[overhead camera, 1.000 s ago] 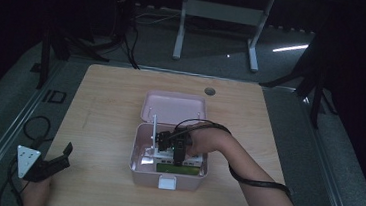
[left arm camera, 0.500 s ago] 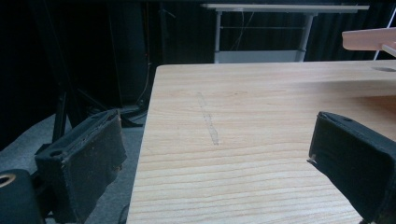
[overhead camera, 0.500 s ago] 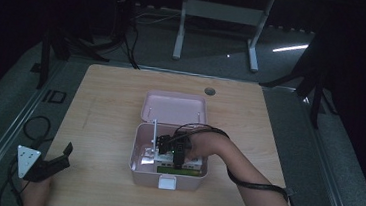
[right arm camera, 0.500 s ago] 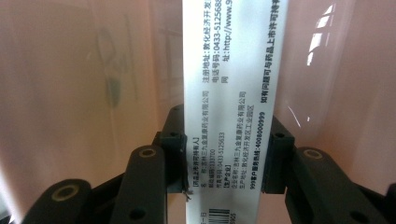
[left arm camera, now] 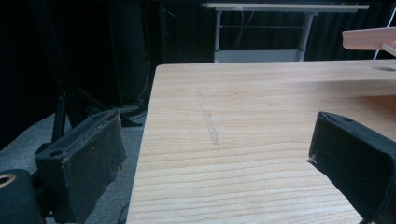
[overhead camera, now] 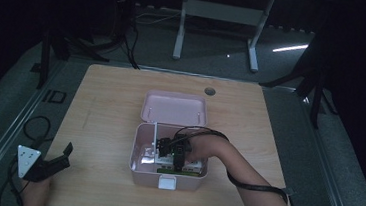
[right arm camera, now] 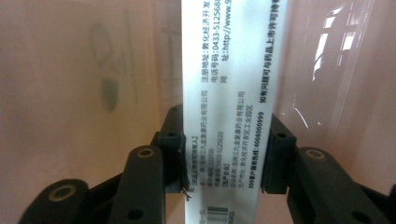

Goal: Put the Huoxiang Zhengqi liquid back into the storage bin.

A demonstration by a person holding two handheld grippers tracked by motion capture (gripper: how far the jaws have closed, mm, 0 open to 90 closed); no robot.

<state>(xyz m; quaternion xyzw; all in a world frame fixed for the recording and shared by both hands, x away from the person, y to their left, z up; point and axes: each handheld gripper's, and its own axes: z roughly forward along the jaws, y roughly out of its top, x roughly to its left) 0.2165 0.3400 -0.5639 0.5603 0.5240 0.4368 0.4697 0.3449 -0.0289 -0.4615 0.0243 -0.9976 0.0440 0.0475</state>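
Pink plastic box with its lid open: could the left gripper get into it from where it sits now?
Probably yes: the pink plastic box is open-topped, though the right gripper already occupies it, and the left gripper sits apart.

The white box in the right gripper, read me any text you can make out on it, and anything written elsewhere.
"0433-5125633", a phone number on the white box between the right gripper's jaws.
"http://www.9...", cut off at the frame edge, on the same box.
"4008009999" at the end of a Chinese line.
The remaining Chinese print and the barcode are too blurred to read.
"ID" on the floor beside the table.

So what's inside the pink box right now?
Inside the pink box, the right gripper is shut on a white printed carton. A green-edged package lies near the front wall. The hand and gripper cover whatever lies beneath.
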